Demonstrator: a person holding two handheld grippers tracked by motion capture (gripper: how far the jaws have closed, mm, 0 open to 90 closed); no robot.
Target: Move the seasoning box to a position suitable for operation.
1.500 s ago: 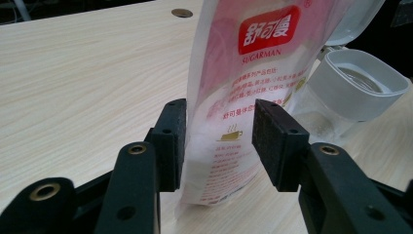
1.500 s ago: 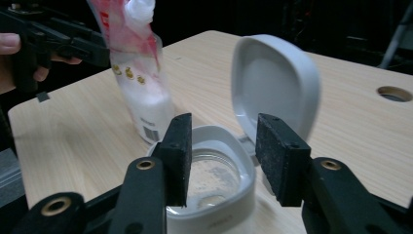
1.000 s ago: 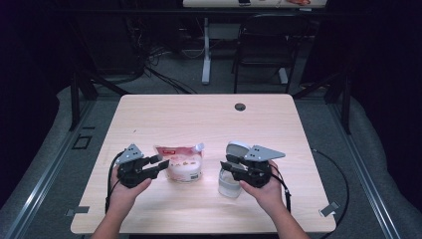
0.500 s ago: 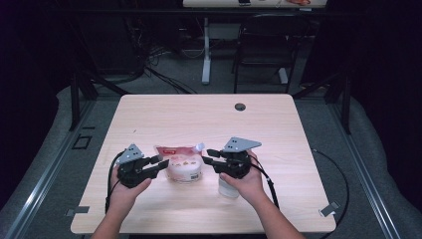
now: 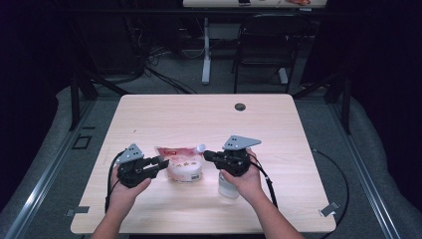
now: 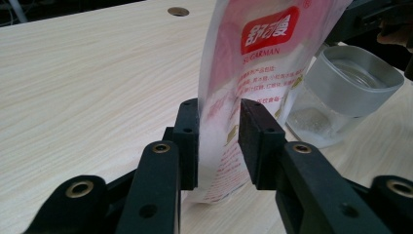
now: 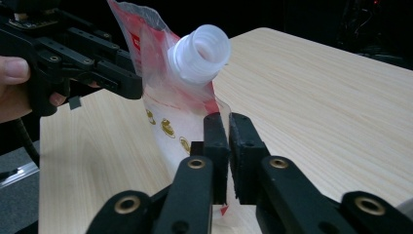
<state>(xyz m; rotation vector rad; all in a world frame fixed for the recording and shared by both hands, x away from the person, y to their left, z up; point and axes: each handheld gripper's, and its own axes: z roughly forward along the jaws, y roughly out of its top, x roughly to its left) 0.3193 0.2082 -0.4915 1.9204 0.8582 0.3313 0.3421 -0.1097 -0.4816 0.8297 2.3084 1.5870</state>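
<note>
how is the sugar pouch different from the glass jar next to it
The sugar pouch is soft red-and-clear film with printing; the glass jar is rigid and unprinted. The pouch is pinched from both sides by the left claw and the right claw; the jar stands free. Both are see-through, with open tops.

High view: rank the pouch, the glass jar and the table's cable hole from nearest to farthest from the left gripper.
From the left gripper:
1. Pouch, between its jaws.
2. Glass jar, to the right, under the right hand.
3. Cable hole, far side of the table.

High view overhead, forward-down – gripper views close, level, both on the pouch (image 6: 253, 73).
</note>
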